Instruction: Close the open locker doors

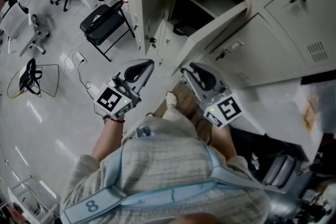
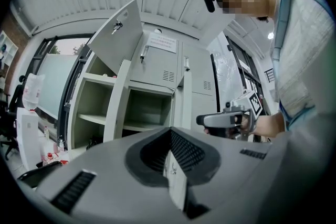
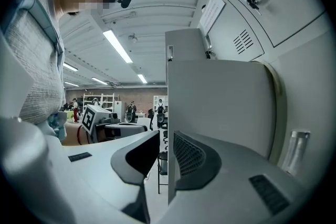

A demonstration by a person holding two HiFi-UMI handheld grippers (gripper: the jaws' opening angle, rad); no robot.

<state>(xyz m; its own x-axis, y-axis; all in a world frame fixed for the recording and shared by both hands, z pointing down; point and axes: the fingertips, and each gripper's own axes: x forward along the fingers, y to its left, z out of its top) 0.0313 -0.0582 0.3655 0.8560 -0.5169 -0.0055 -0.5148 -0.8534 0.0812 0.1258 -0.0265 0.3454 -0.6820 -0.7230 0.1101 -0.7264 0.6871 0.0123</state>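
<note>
The right gripper point(image 3: 166, 152) straddles the edge of an open locker door point(image 3: 220, 97) swung out from the lockers point(image 1: 278, 44), jaws loosened, one pad clear of it. The left gripper point(image 1: 149, 64) hangs unclenched and empty, just out from the lockers.

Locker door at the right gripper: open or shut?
Open: the locker door stands swung out from the lockers, dark compartment exposed behind it, its free edge between the right gripper's parted jaws.
</note>
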